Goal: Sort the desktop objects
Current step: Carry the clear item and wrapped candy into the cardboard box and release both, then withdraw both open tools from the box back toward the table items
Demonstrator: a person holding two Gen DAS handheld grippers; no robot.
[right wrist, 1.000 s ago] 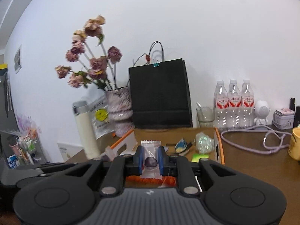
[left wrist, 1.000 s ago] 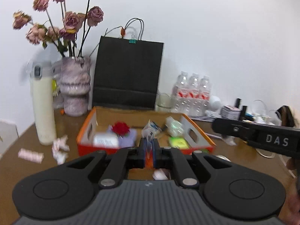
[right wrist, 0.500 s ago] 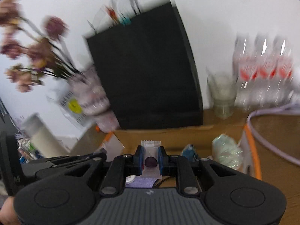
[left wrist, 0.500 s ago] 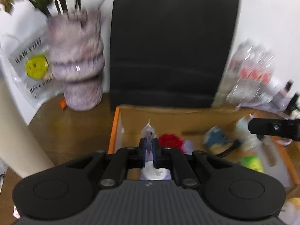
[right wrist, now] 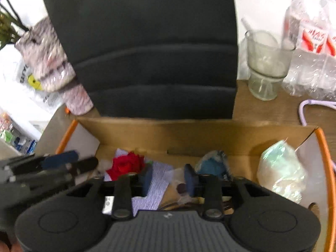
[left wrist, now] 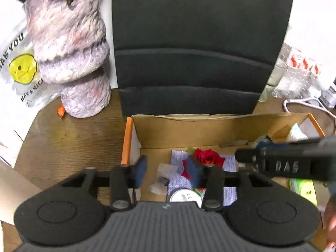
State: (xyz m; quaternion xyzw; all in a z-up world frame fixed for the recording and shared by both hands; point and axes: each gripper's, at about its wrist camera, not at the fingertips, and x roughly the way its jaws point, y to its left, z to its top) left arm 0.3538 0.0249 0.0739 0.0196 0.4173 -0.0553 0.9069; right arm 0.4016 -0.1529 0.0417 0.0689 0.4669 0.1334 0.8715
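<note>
An orange-rimmed cardboard box (left wrist: 127, 134) lies under both grippers. My left gripper (left wrist: 167, 171) hangs over its left part with the jaws opening. A clear sweet wrapper (left wrist: 161, 177) lies in the box below the gap, free of the blue pads. My right gripper (right wrist: 168, 178) is over the box (right wrist: 326, 157) too, jaws opening. A clear-wrapped dark sweet (right wrist: 180, 188) sits just beside its right pad, not pinched. A red rose (left wrist: 208, 157) on a lilac cloth (left wrist: 178, 159) lies between the two. The right gripper's fingers (left wrist: 247, 157) cross the left wrist view.
A black paper bag (left wrist: 199, 42) stands right behind the box, with a mottled pink vase (left wrist: 73, 48) to its left. A glass (right wrist: 266, 63), packed water bottles (right wrist: 310, 42) and a lilac cable (right wrist: 304, 109) are back right. A pale green bundle (right wrist: 281, 174) fills the box's right end.
Both grippers have moved forward over the box and tipped downward. Each was shut on a wrapped sweet; both jaws have now spread and the sweets are let go into the box.
</note>
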